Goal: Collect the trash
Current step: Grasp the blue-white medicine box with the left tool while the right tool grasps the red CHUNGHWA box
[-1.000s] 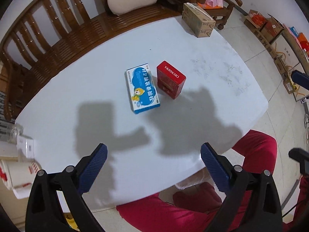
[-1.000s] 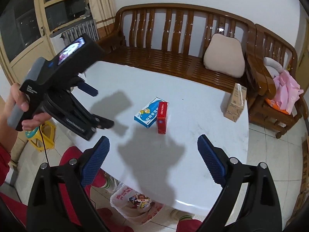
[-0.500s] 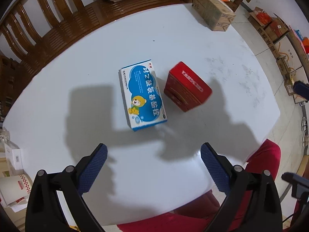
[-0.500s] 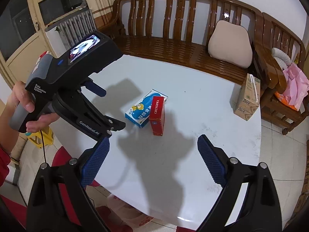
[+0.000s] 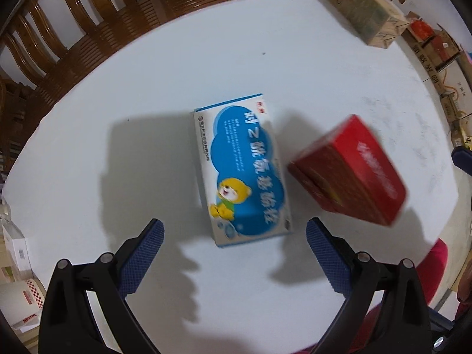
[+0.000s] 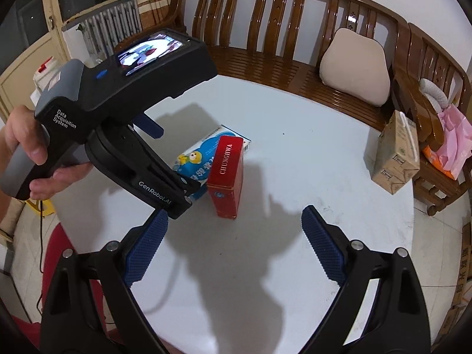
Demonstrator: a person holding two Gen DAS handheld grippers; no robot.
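A blue and white medicine box (image 5: 242, 174) with a cartoon bear lies flat on the white round table (image 5: 147, 94). A red Chunghwa cigarette box (image 5: 351, 171) stands on edge just right of it. My left gripper (image 5: 234, 249) is open, close above the near end of the blue box. In the right wrist view the blue box (image 6: 203, 159) is partly hidden by the left gripper's body (image 6: 118, 106) and the red box (image 6: 227, 177). My right gripper (image 6: 234, 247) is open and empty, short of the red box.
A brown drink carton (image 6: 396, 153) stands at the table's far right edge. A wooden bench (image 6: 265, 38) with a beige cushion (image 6: 354, 67) curves behind the table. Cardboard boxes (image 5: 436, 47) sit on the floor at right. My red-clad legs (image 5: 424, 277) are at the near edge.
My left gripper has moved forward and down toward the blue box, which now looks much larger. My right gripper has moved closer to the table and the red box.
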